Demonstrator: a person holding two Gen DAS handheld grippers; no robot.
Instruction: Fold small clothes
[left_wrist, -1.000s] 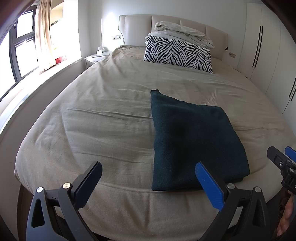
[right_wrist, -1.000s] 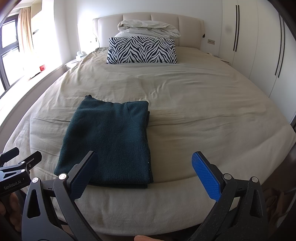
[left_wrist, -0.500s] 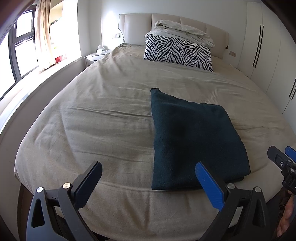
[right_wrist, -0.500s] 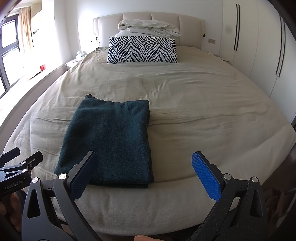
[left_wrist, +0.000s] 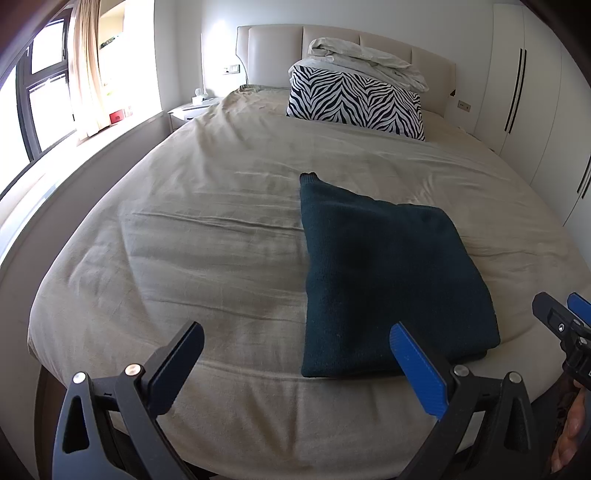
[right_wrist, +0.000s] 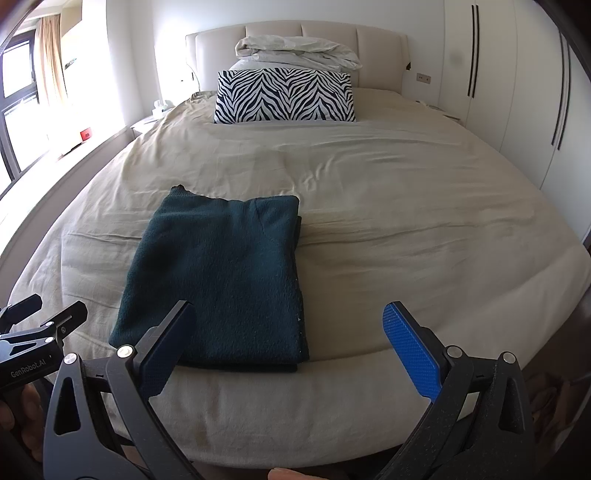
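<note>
A dark green knitted garment (left_wrist: 388, 280) (right_wrist: 225, 280) lies folded into a neat rectangle on the beige bed cover (left_wrist: 207, 236) (right_wrist: 406, 221), near the foot edge. My left gripper (left_wrist: 295, 358) is open and empty, held just off the bed's near edge, to the left of the garment's front. The right gripper (right_wrist: 288, 339) is open too, nothing between its fingers, with the garment's front right corner ahead of its left finger. Each gripper shows at the side of the other's view: the right gripper (left_wrist: 565, 325) and the left gripper (right_wrist: 44, 328).
A zebra-print pillow (right_wrist: 284, 96) and a crumpled white duvet (right_wrist: 295, 51) rest against the padded headboard. White wardrobes (right_wrist: 517, 92) line the right wall. A window with a curtain (left_wrist: 88, 74) and a nightstand (left_wrist: 192, 109) are on the left.
</note>
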